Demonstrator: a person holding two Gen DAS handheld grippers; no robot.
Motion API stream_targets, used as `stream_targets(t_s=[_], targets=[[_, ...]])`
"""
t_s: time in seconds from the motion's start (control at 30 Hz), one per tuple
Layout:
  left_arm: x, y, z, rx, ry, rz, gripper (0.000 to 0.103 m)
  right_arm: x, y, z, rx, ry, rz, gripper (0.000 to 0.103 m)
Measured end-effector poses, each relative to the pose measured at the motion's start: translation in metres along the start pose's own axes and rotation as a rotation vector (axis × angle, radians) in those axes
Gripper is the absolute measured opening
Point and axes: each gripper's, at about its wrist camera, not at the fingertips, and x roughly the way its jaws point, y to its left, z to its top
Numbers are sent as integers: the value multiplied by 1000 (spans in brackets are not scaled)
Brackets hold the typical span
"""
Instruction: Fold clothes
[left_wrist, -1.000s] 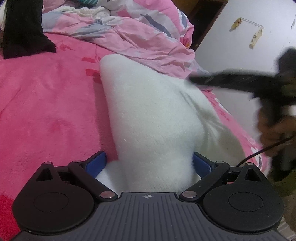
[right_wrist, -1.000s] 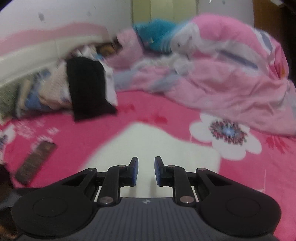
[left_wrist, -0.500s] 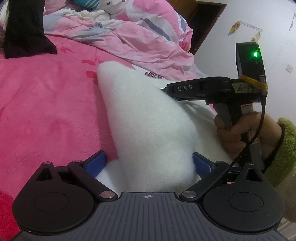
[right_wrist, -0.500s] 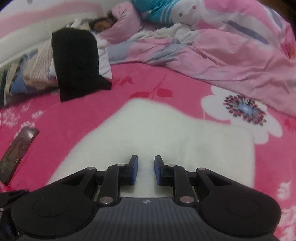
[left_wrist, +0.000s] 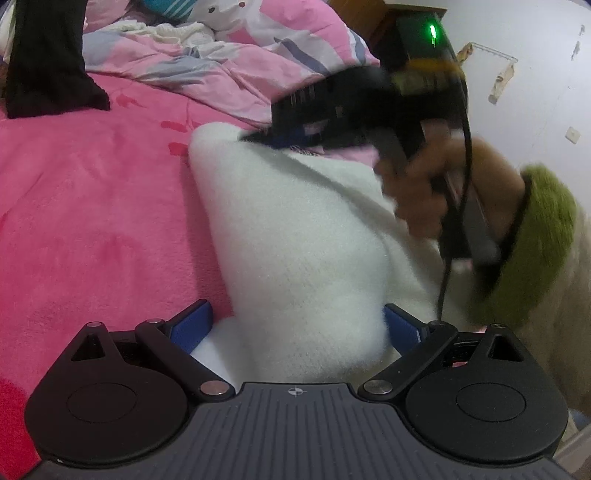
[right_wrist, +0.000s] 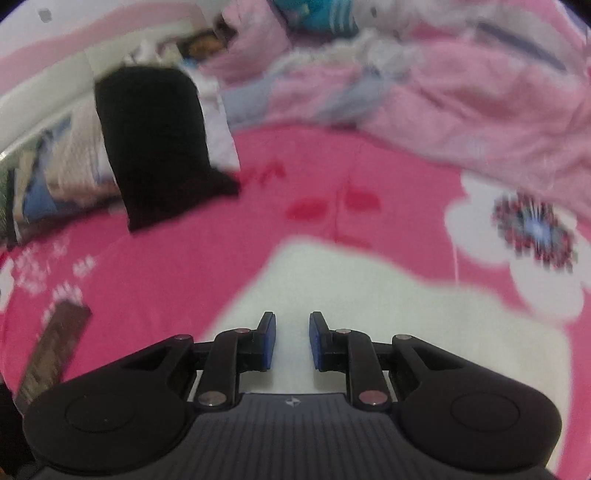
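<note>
Your bed (right_wrist: 207, 258) wears a pink blanket beneath one rumpled quilt (right_wrist: 461, 107); your left tongs (left_wrist: 295, 325), spread wide, straddle one white garment (left_wrist: 295, 229), your right tongs (right_wrist: 291, 339) narrowly parted, empty.

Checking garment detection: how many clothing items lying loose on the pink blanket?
2. A white fleece garment in the middle, bunched between the left gripper's fingers, and a black garment at the far left by the pillows. More may be hidden in the crumpled quilt.
</note>
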Motion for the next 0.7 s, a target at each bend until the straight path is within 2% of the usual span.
stream_targets(t_s=[0.1,0.13,0.27,0.5,0.7], targets=[[-1,0,-1,5,1,-3,98,23,-3,11,43,-13,29,21],[-2,0,-2,6,0,-2,98,38,-4,10,32,13,11,21],[-4,0,-4,5,-8,-7,98,52,-1,12,3,67,-12,22],[-12,5,-3,-38,-20,-43,94,9,17,-3,-54,41,-7,22],[-17,8,-2,-69,-14,-42,87,-26,32,-19,-91,19,14,23]])
